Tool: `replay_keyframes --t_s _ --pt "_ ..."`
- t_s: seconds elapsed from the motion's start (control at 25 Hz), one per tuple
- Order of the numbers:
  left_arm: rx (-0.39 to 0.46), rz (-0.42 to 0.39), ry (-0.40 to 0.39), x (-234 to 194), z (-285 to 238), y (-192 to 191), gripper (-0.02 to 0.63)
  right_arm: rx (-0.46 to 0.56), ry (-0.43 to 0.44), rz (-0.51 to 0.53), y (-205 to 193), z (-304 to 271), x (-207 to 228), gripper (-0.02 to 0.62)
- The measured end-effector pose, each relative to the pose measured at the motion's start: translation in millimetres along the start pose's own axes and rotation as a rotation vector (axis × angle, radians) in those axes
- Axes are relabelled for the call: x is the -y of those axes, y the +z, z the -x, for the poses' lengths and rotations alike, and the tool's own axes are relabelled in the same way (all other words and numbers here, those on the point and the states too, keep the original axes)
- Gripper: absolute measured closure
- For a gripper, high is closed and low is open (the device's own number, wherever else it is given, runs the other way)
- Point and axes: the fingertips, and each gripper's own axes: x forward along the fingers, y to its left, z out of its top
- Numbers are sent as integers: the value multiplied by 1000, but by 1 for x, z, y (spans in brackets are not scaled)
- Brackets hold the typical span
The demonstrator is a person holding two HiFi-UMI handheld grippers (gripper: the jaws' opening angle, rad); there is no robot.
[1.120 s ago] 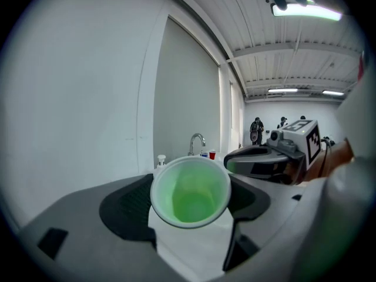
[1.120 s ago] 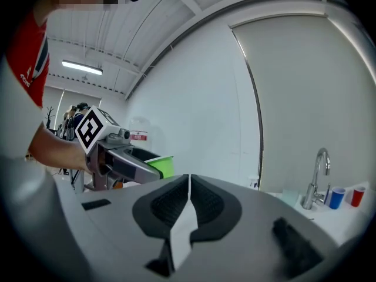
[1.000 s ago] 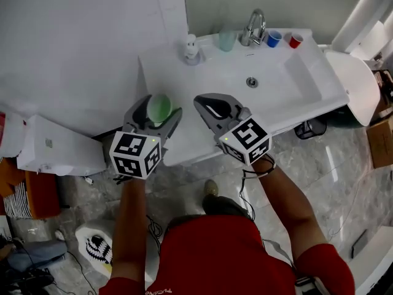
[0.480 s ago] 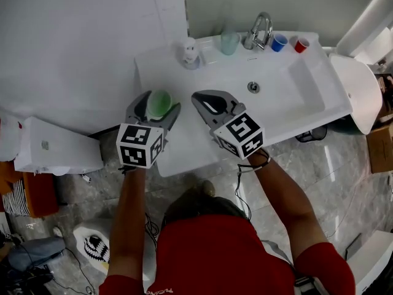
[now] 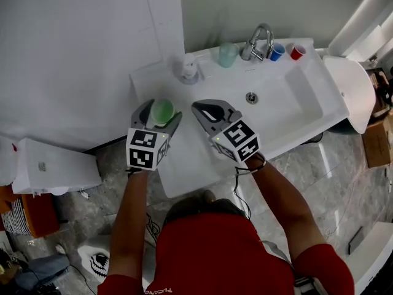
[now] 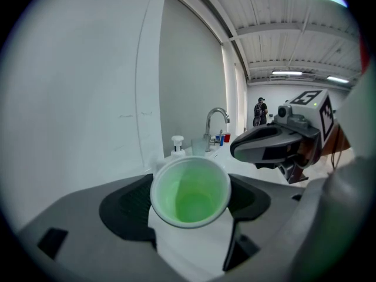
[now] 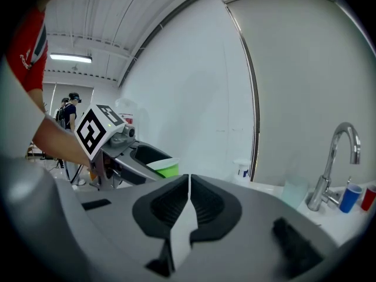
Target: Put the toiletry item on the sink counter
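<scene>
The left hand-held gripper [image 5: 161, 107] is clamped on a light green plastic cup with a white rim [image 6: 191, 191]. The cup is upright, above the left part of the white sink counter [image 5: 187, 161]. Contact with the counter cannot be determined. The right hand-held gripper [image 5: 206, 108] has its jaws pressed together and holds nothing. It is just beside the left one.

Your left gripper [image 5: 161, 105] reaches forward, its jaws clamped on a cup [image 5: 163, 112]. Your right gripper [image 5: 207, 107] sits just beside it at about the same level, jaws pressed together with nothing between them. Both forearms stretch ahead, the right forearm [image 5: 284, 196] angled inward.
</scene>
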Motion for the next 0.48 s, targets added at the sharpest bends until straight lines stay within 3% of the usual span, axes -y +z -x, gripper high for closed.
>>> replay_keyframes --t_s 0.48 --pt "-75 -33 -89 -9 -54 -29 235 -102 -22 -23 -42 -31 19 565"
